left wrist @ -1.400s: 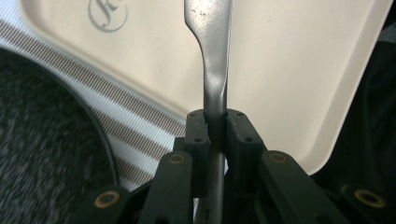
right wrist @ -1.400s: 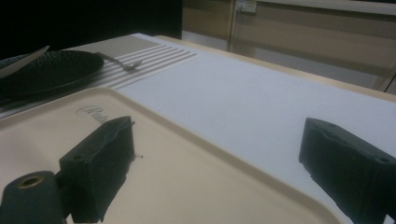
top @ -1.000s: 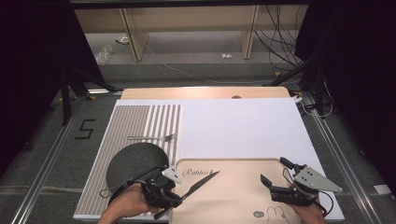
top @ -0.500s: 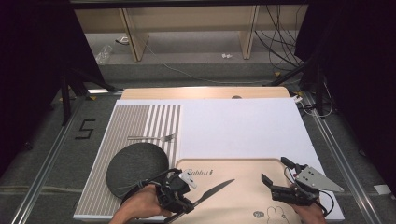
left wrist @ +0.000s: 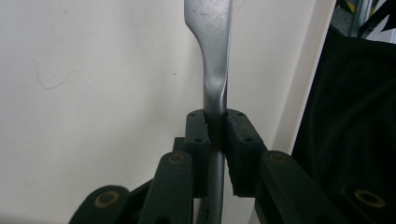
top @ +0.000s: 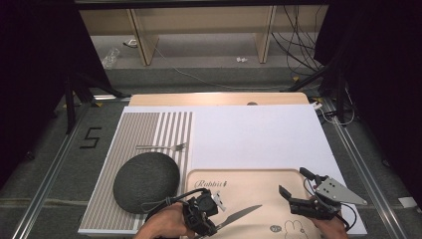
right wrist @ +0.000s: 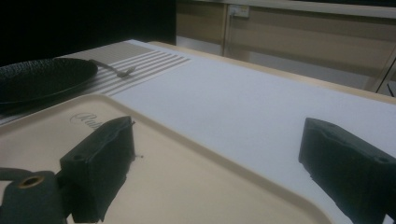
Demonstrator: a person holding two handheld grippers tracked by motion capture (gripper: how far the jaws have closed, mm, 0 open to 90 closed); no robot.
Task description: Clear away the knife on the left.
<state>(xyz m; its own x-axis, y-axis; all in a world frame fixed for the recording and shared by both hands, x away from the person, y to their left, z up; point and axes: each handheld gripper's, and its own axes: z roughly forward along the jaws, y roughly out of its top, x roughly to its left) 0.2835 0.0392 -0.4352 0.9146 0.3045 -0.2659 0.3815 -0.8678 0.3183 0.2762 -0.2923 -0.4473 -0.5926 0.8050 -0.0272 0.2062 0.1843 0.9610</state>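
A metal table knife (top: pixel 244 215) is pinched by its handle in my left gripper (top: pixel 213 226), low over the near-left part of a beige tray (top: pixel 259 184); the blade points right and away. In the left gripper view the jaws (left wrist: pixel 216 130) press on the knife (left wrist: pixel 212 56) above the tray's pale floor (left wrist: pixel 93 93). My right gripper (top: pixel 296 183) sits at the tray's right end, open with nothing between its jaws. In the right gripper view the two pads (right wrist: pixel 107 154) stand wide apart over the tray (right wrist: pixel 177 186).
A dark round plate (top: pixel 144 181) lies left of the tray on a striped placemat (top: pixel 144 129), with a fork (top: pixel 161 147) just beyond it. A white mat (top: pixel 254 134) covers the table's middle and right. Cables and wooden shelf legs stand on the floor behind.
My left gripper has carried the knife rightward, from the plate's edge to over the tray. The right gripper has stayed where it was.
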